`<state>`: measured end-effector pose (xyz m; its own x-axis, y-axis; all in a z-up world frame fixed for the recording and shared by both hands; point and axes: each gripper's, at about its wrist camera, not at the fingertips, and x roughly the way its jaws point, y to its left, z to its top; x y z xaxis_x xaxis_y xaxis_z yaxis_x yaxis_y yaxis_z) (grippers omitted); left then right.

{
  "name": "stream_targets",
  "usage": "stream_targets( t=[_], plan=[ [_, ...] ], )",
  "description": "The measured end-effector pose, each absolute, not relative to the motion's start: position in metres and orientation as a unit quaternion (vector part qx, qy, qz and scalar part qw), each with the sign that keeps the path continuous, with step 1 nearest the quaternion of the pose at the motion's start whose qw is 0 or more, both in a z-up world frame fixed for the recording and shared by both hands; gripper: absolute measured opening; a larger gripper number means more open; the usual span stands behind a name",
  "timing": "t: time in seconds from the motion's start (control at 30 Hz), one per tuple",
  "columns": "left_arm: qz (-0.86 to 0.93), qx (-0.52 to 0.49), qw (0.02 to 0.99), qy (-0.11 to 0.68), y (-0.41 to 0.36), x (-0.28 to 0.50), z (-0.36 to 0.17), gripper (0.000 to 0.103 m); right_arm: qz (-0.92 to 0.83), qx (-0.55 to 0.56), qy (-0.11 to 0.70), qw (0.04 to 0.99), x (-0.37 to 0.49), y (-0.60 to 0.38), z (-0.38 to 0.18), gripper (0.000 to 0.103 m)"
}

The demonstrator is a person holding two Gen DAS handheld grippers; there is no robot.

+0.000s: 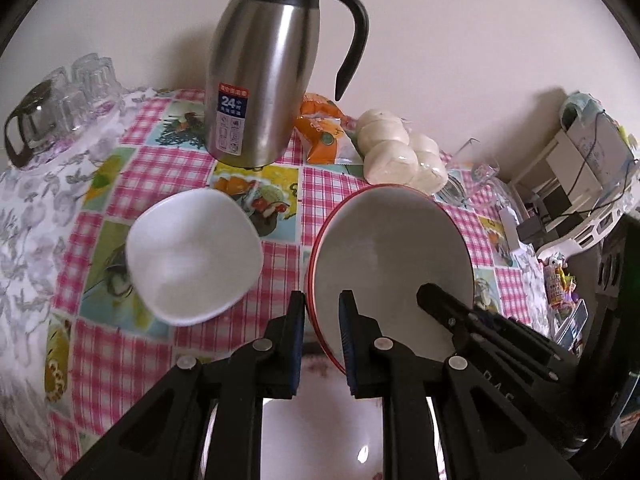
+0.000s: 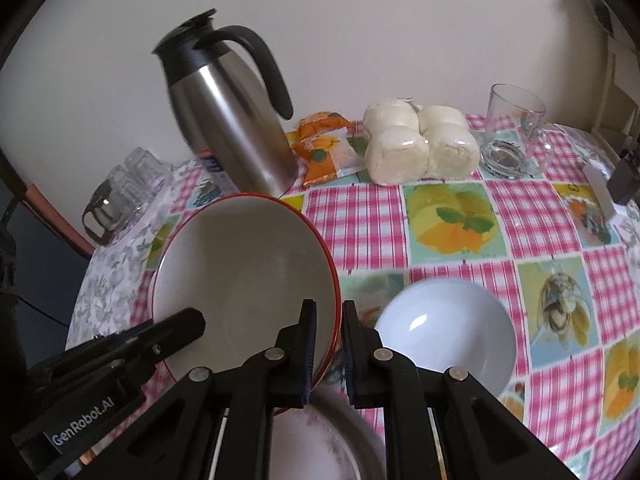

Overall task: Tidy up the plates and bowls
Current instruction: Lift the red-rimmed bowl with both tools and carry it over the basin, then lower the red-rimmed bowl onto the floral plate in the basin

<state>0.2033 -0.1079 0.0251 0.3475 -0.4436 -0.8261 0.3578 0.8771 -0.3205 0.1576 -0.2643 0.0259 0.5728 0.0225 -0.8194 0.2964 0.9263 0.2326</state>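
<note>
My left claw (image 1: 322, 300) is clamped on the left rim of the red-rimmed bowl (image 1: 392, 256); my right claw (image 2: 329, 312) is clamped on the opposite rim of that bowl (image 2: 244, 276). The bowl hangs tilted between them, clear of the checked tablecloth (image 1: 120, 344).

View differences:
- Left wrist view: a squarish white bowl (image 1: 194, 256) sits on the cloth at 9 o'clock from the held bowl, apart from it. My right claw's finger intrudes at 4 o'clock. Shelving with cables (image 1: 576, 176) stands past the table at 2 o'clock.
- Right wrist view: a round white bowl (image 2: 444, 332) rests at 3 o'clock from the held bowl, just beside my outer finger. A glass mug (image 2: 510, 132) stands at 1 o'clock.
- Both views: a white plate (image 2: 320, 444) lies below my claws at 6 o'clock.

Obstructions: the steel thermos jug (image 1: 264, 80) stands at 12 o'clock, close behind the bowl's far rim. A bag of white buns (image 2: 420, 144) and an orange packet (image 2: 320, 148) lie beside the jug. Upturned glasses and a glass pot (image 1: 60, 108) sit at 10 o'clock by the wall.

Clearance: open cloth lies right of the round bowl (image 2: 560, 360). The table edge curves away at 8 o'clock in the right wrist view.
</note>
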Motion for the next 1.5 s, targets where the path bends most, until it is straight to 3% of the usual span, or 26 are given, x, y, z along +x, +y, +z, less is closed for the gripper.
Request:
stream_targets(
  t=[0.7, 1.5],
  plan=[
    [-0.221, -0.029, 0.844, 0.488, -0.069, 0.11, 0.02, 0.017, -0.07, 0.233, 0.428, 0.87, 0.056, -0.223, 0.014, 0.015],
    [-0.203, -0.024, 0.842, 0.499, -0.064, 0.089, 0.011, 0.017, -0.065, 0.254, 0.43, 0.864, 0.029, -0.215, 0.001, 0.016]
  ],
)
